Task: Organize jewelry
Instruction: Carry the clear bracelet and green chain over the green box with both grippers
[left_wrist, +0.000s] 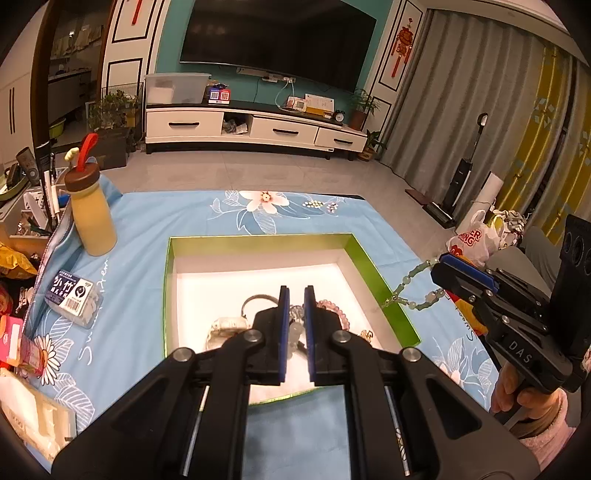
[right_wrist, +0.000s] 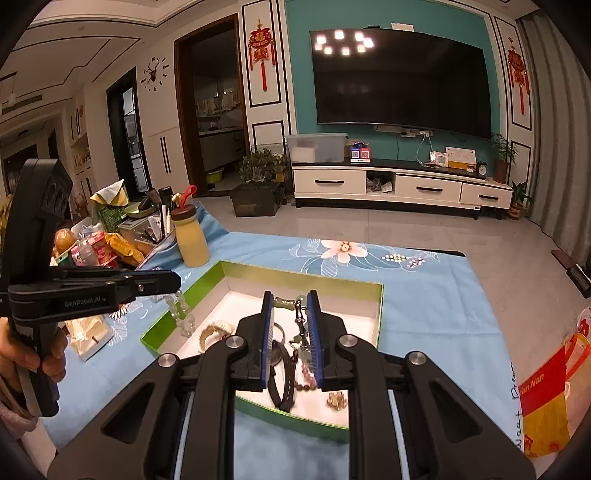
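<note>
A green-walled box (left_wrist: 369, 266) with a white floor lies on the blue floral cloth and holds a watch (left_wrist: 227, 326), pink beads (left_wrist: 338, 310) and a gold charm (left_wrist: 365, 335). My left gripper (left_wrist: 295, 295) is shut on a clear bead bracelet (right_wrist: 181, 314), which hangs over the box's left edge in the right wrist view. My right gripper (right_wrist: 290, 297) is shut on a green bead necklace (left_wrist: 413, 291), which dangles beside the box's right wall (right_wrist: 378, 314). In the right wrist view the box also holds a black strap (right_wrist: 286, 384).
A yellow bottle (left_wrist: 92, 218) with a brown lid stands at the cloth's far left. A small packet (left_wrist: 72, 295) lies near it. Clutter fills the left table edge (right_wrist: 110, 247). A red and yellow bag (right_wrist: 546, 398) sits at the right.
</note>
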